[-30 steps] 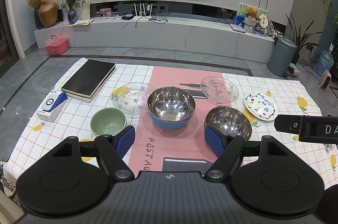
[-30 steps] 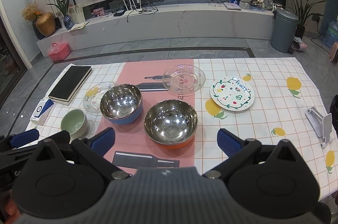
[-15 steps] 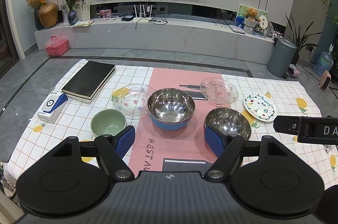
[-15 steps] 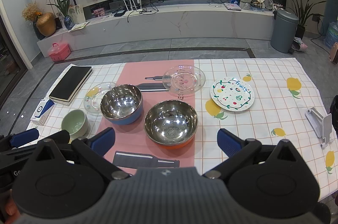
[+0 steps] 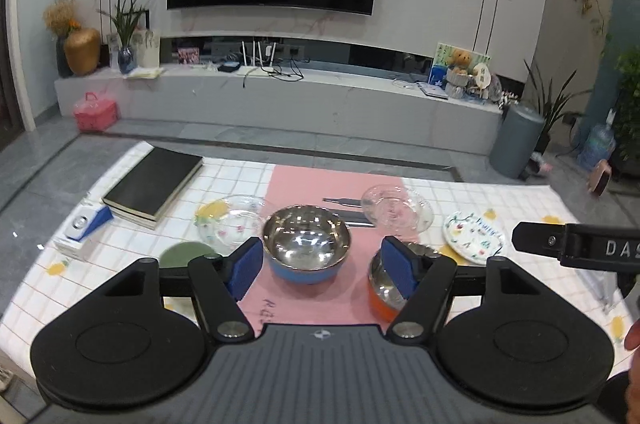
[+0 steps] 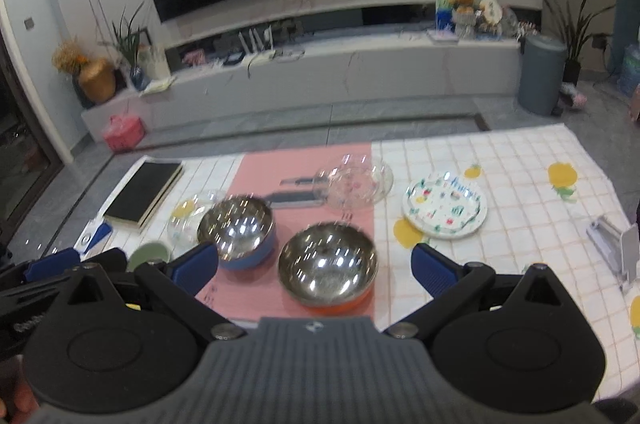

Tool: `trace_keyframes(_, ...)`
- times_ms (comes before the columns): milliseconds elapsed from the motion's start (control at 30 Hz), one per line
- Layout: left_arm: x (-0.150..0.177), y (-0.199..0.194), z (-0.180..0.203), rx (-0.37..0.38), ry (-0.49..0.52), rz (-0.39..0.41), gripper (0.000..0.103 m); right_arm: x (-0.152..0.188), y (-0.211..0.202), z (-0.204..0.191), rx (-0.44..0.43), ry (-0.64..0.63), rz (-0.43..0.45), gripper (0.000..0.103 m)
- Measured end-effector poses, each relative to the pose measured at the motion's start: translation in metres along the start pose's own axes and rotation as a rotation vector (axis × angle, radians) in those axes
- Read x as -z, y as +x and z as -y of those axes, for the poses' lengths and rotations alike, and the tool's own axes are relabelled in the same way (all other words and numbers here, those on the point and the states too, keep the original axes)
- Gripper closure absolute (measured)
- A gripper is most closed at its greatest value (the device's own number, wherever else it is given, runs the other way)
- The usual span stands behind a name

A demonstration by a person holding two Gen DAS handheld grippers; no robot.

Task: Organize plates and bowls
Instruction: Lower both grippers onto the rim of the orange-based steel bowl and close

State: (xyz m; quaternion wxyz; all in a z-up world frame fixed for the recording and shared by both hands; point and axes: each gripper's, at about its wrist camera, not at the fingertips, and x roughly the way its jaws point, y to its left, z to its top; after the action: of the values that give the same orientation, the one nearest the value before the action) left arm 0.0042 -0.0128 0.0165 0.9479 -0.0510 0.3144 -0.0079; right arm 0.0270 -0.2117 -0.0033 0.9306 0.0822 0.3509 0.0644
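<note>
Landmark: pink runner on checked tablecloth. I had left gripper above runner's near end, jaws wide but closing, nothing gripped. I kept right gripper spread wide, empty. Blue steel bowl sat mid-runner, orange steel bowl at runner's near right edge. Green bowl and floral glass plate left of runner. Clear glass plate on runner's far right edge, fruit-print plate right of runner.
</note>
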Motion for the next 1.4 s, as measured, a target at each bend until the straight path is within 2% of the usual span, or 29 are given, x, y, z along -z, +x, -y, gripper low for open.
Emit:
trace_keyframes(67, -0.002, 0.006, -0.001, 0.014, -0.032, 0.001, 0.023, 0.002, 0.0, 0.005, 0.011, -0.005, 0.06, 0.003)
trace_keyframes(167, 0.0, 0.013, 0.005, -0.012, 0.001, 0.037, 0.024, 0.01, 0.0, 0.017, 0.022, 0.011, 0.162, 0.003)
trace_keyframes(267, 0.003, 0.025, 0.004, 0.052, -0.033, 0.041, 0.03, 0.015, 0.009, 0.029, 0.032, 0.029, 0.193, 0.003)
trace_keyframes(333, 0.006, 0.034, 0.004, 0.082, -0.057, 0.049, 0.038, 0.016, 0.02, 0.036, 0.036, 0.036, 0.171, 0.003)
trace_keyframes(400, 0.01, 0.045, 0.005, 0.114, -0.065, 0.058, 0.041, 0.02, 0.034, 0.043, 0.041, 0.06, 0.144, 0.005)
trace_keyframes(467, 0.016, 0.053, 0.005, 0.151, -0.07, 0.067, 0.043, 0.024, 0.049, 0.048, 0.047, 0.066, 0.116, 0.02)
trace_keyframes(567, 0.027, 0.067, 0.009, 0.179, -0.059, 0.085, 0.045, 0.03, 0.071, 0.052, 0.044, 0.066, 0.074, 0.028)
trace_keyframes(667, 0.036, 0.091, 0.012, 0.134, -0.098, 0.026, 0.045, 0.036, 0.091, 0.054, 0.058, 0.058, 0.039, 0.04)
trace_keyframes(767, 0.045, 0.113, 0.01, 0.156, -0.124, -0.027, 0.045, 0.042, 0.11, 0.055, 0.056, 0.055, -0.002, 0.047)
trace_keyframes(867, 0.05, 0.133, 0.013, 0.156, -0.118, -0.095, 0.051, 0.047, 0.129, 0.055, 0.043, 0.056, -0.048, 0.053)
trace_keyframes(933, 0.054, 0.144, 0.012, 0.165, -0.137, -0.116, 0.057, 0.049, 0.143, 0.056, 0.036, 0.066, -0.078, 0.056)
trace_keyframes(1033, 0.061, 0.159, 0.011, 0.164, -0.143, -0.138, 0.062, 0.051, 0.162, 0.058, 0.024, 0.083, -0.114, 0.059)
trace_keyframes(1100, 0.061, 0.169, 0.015, 0.155, -0.136, -0.156, 0.064, 0.052, 0.173, 0.058, 0.025, 0.089, -0.134, 0.063)
trace_keyframes(1167, 0.063, 0.177, 0.016, 0.152, -0.138, -0.179, 0.064, 0.053, 0.183, 0.058, 0.018, 0.098, -0.161, 0.072)
trace_keyframes(1400, 0.067, 0.198, 0.016, 0.145, -0.153, -0.219, 0.068, 0.054, 0.204, 0.065, 0.02, 0.137, -0.195, 0.073)
